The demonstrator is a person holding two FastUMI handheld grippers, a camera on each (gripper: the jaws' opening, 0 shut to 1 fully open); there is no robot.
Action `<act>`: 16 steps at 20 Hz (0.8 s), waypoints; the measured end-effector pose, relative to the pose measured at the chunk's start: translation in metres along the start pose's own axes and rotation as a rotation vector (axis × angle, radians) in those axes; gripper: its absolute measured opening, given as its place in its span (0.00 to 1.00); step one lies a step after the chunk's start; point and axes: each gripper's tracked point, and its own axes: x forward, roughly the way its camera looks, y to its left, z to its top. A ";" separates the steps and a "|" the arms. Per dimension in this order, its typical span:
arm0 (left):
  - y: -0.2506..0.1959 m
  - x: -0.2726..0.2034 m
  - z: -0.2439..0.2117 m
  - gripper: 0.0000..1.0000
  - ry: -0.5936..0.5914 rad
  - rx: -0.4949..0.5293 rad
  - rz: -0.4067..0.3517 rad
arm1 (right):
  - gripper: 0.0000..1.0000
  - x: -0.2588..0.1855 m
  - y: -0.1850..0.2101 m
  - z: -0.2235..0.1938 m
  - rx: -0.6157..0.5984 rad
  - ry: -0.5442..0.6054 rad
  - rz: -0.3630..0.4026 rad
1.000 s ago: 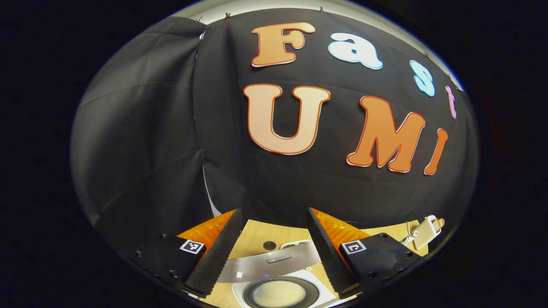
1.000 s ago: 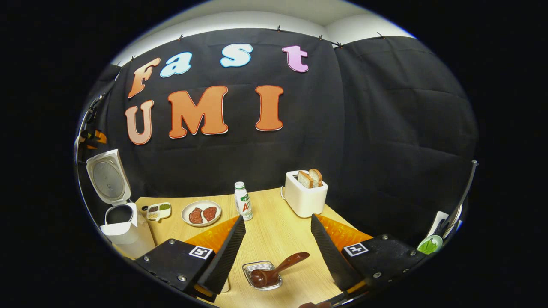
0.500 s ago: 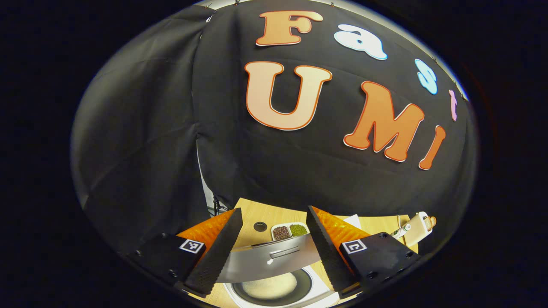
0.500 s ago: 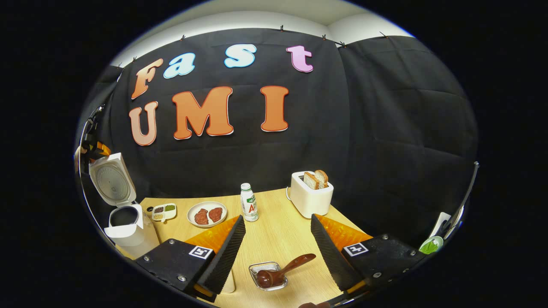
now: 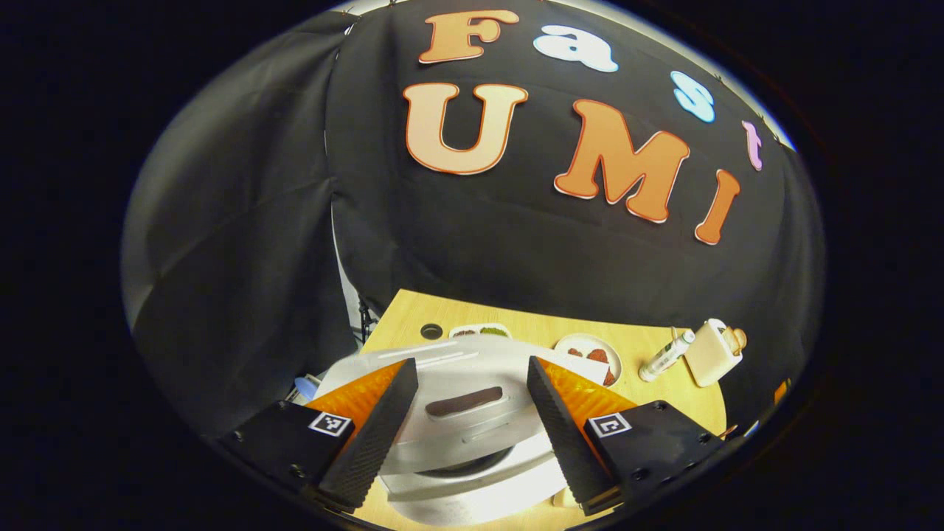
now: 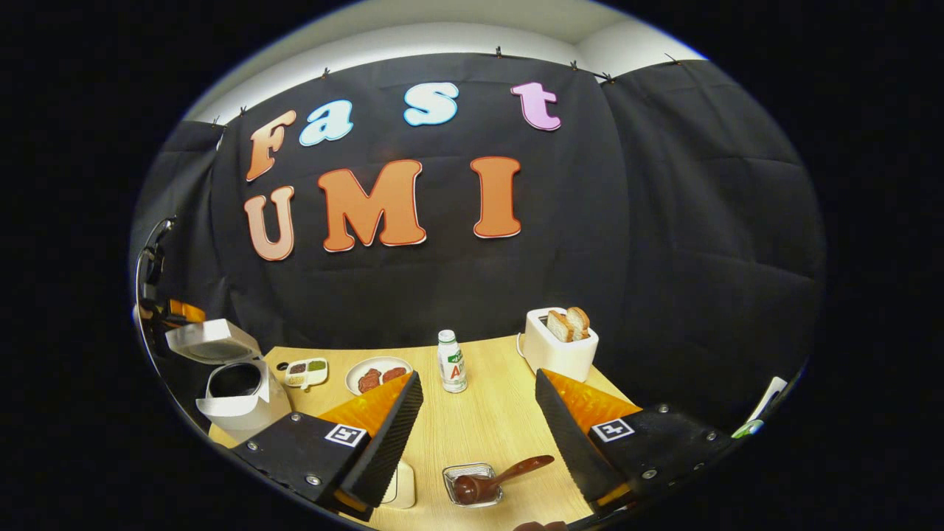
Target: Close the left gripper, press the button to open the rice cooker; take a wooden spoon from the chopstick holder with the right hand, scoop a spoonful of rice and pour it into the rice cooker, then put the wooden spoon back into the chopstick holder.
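Broadly, the counter (image 6: 479, 428) runs from 9 to 3 o'clock in the right gripper view, with the cooker (image 6: 236, 402) at 9 o'clock, at the counter's edge. Its lid (image 6: 210, 341) hangs tilted above the pot, neither upright nor shut; the pot mouth looks dark, so I cannot tell what is in it. In the left gripper view the same lid fills the gap under the left gripper (image 5: 470, 363), whose jaws are spread and pinch nothing.

Further back, a toaster (image 6: 559, 352) with two slices in it stands at 1 o'clock, a plate (image 6: 377, 375) with two reddish pieces at 11, a bottle (image 6: 451, 363) upright at 12, and a small divided dish (image 6: 305, 372) just beside the cooker.

What the coming move turns on: the spoon (image 6: 505, 476) lies at 6 o'clock, right under the right gripper (image 6: 477, 375), which is far nearer than the left. Its bowl sits in the holder (image 6: 461, 472), and its handle slants out toward 2 o'clock. The right jaws are spread, apart from the handle. By my reading, the spoon is parked.
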 end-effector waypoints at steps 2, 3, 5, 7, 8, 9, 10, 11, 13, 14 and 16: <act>-0.005 -0.003 -0.025 1.00 0.002 -0.005 0.015 | 0.95 0.001 -0.001 0.002 -0.012 0.000 0.032; -0.008 -0.005 -0.036 1.00 0.003 -0.010 0.021 | 0.95 0.003 -0.002 0.003 -0.019 0.002 0.046; -0.010 -0.006 -0.047 1.00 -0.041 -0.001 0.039 | 0.95 0.005 -0.004 -0.002 -0.032 0.014 0.072; -0.011 -0.005 -0.059 1.00 -0.055 0.008 0.065 | 1.00 0.007 -0.008 -0.007 -0.031 0.031 0.089; -0.012 -0.004 -0.066 1.00 -0.046 0.015 0.077 | 0.95 0.007 -0.009 -0.009 -0.026 0.040 0.099; -0.013 -0.003 -0.073 1.00 -0.036 0.028 0.090 | 0.95 0.007 -0.011 -0.010 -0.020 0.046 0.109; -0.012 -0.002 -0.079 1.00 -0.028 0.035 0.105 | 0.95 0.008 -0.013 -0.012 -0.014 0.049 0.117; -0.011 -0.001 -0.087 1.00 -0.021 0.037 0.117 | 0.95 0.010 -0.017 -0.014 -0.009 0.053 0.119; -0.011 0.005 -0.100 1.00 -0.004 0.026 0.140 | 0.95 0.011 -0.024 -0.017 0.001 0.064 0.118; -0.012 0.008 -0.108 1.00 0.012 0.029 0.152 | 0.95 0.011 -0.027 -0.019 0.006 0.069 0.119; -0.010 0.009 -0.126 1.00 0.047 0.042 0.173 | 0.95 0.012 -0.035 -0.021 0.016 0.075 0.115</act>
